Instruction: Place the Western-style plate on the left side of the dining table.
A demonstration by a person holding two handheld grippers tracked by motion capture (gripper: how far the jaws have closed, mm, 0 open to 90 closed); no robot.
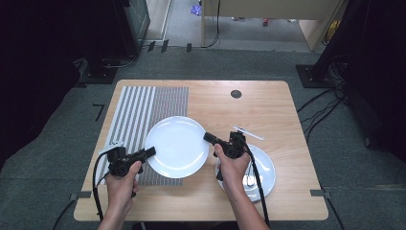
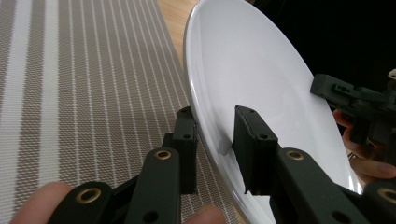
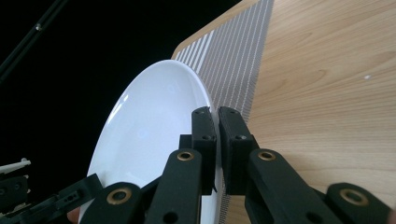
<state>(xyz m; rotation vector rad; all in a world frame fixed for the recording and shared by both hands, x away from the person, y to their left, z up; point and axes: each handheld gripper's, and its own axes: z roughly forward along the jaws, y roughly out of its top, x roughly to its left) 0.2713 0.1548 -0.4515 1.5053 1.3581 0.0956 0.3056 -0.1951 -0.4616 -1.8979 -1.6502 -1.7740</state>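
two grippers, left gripper [image 1: 152, 152] and right gripper [image 1: 207, 136], clamp jaws on the white plate [image 1: 178, 143] above the striped mat [image 1: 139, 110]; a second plate [image 1: 265, 165] lies just beside.

**Count of things on the tabletop**

Two white plates: one large plate [image 1: 177, 146] and one second plate [image 1: 265, 167]. One striped placemat [image 1: 143, 108]. One spoon [image 1: 249, 179] on the second plate. One white utensil [image 1: 247, 132]. Two hand-held grippers: left [image 1: 152, 152], right [image 1: 207, 136].

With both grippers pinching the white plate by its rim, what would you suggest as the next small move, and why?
Probably carry the white plate a little further over the striped placemat and lower it level. The left gripper and right gripper clamp opposite rims, and half of it overhangs the bare table.
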